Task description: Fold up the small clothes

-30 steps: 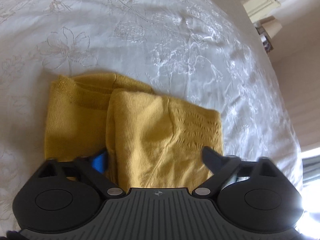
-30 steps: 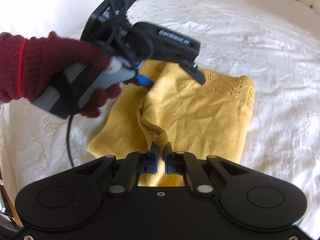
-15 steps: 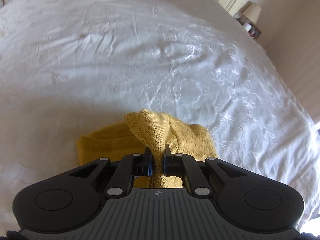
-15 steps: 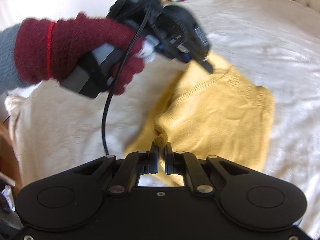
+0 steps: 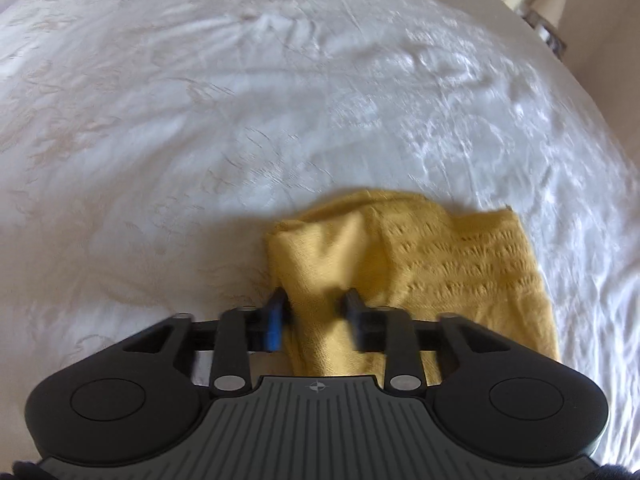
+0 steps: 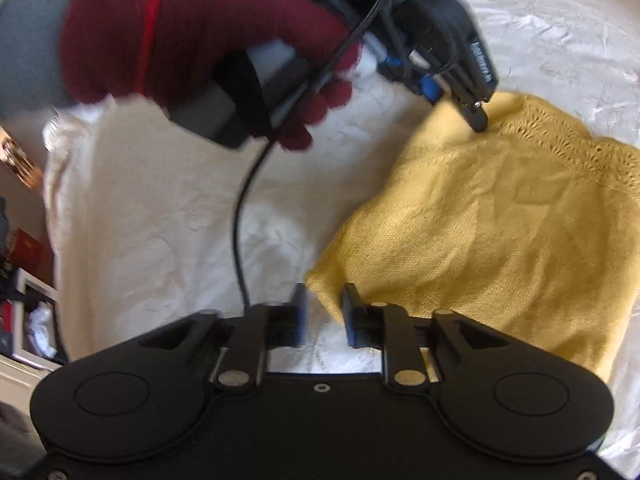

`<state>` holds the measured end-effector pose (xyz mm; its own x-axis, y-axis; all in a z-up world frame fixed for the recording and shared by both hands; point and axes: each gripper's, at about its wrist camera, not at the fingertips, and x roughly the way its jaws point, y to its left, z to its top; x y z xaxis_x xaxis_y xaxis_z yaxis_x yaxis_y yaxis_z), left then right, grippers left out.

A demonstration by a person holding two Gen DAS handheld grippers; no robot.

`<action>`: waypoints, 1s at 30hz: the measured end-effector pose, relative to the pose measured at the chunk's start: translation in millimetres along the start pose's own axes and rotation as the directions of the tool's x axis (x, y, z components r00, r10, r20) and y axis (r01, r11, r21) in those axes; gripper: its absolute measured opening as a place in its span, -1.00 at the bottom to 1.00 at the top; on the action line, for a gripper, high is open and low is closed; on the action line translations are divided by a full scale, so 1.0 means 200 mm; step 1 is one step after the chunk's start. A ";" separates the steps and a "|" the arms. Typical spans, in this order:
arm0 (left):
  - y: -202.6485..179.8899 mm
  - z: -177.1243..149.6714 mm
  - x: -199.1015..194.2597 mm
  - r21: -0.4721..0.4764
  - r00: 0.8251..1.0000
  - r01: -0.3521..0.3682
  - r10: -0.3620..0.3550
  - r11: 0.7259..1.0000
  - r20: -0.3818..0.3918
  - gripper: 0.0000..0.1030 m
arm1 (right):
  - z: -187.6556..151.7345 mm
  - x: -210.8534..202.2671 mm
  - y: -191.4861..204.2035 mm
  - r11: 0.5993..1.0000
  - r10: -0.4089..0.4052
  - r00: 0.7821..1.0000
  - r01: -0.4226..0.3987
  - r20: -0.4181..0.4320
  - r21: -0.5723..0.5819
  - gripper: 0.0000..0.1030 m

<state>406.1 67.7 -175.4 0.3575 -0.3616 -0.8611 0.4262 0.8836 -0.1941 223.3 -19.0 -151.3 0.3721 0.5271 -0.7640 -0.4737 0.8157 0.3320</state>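
We see a yellow knitted garment (image 5: 420, 264) lying folded on a bed covered with a white embroidered bedspread (image 5: 280, 100). In the right wrist view the same garment (image 6: 500, 220) spreads to the right of our tools, with its lacy patterned band along the far edge.

Our left tool (image 5: 314, 306) points steeply down at the near left edge of the garment. Its jaws are opening, standing part-way apart, and a strip of the yellow knit lies between them. The blue-padded finger (image 5: 274, 320) sits just at the garment's left border, and the pads do not appear to press the cloth. In the right wrist view we see this left tool (image 6: 476, 114) from outside, carried by a hand in a dark red knitted glove (image 6: 208, 40), its dark tip down at the far left part of the garment. A black cable (image 6: 240, 220) hangs from its handle over the bedspread.

Our right tool (image 6: 324, 304) is at the near left corner of the garment. Its jaws are opening as well, set moderately apart, and the corner of the yellow knit reaches into the gap, loose between the fingers.

A lamp (image 5: 554, 0) stands beyond the far right corner of the bed.
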 end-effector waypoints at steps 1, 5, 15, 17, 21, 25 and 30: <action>0.01 0.00 -0.03 -0.010 0.999 -0.024 0.024 1.000 0.030 0.27 | 0.00 -0.04 -0.01 1.000 0.002 1.000 -0.002 0.018 0.011 0.12; 0.02 -0.01 -0.17 -0.049 0.992 -0.022 0.027 0.999 0.123 0.62 | -0.01 -0.23 -0.15 0.995 -0.068 0.992 0.059 0.110 0.076 0.41; -0.14 -0.17 -0.11 0.015 0.998 0.005 -0.006 1.000 0.058 0.91 | 0.15 -0.22 -0.58 0.974 -0.151 0.979 0.124 0.135 0.191 0.90; -0.13 -0.21 -0.03 0.027 1.000 -0.019 0.018 0.999 0.008 0.91 | 0.16 -0.18 -0.66 0.968 -0.169 0.980 0.146 0.101 0.206 0.90; -0.06 -0.25 0.07 0.009 0.999 -0.022 0.023 1.000 -0.042 1.00 | 0.16 -0.11 -0.84 0.919 -0.286 0.958 0.274 0.000 0.284 0.90; -0.05 -0.24 0.06 0.009 0.999 -0.013 0.014 1.000 -0.050 1.00 | 0.11 -0.14 -1.00 0.867 -0.289 0.957 0.264 -0.005 0.422 0.90; 0.01 -0.29 -0.03 -0.117 0.996 0.086 -0.089 0.989 -0.023 1.00 | 0.04 -0.21 -1.03 0.853 -0.242 0.970 0.197 0.033 0.483 0.90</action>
<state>356.9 88.9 -197.6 0.2986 -0.4318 -0.8511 0.3550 0.8780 -0.3210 312.3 -207.3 -182.3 0.5014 0.3215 -0.8032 0.0544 0.9148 0.4001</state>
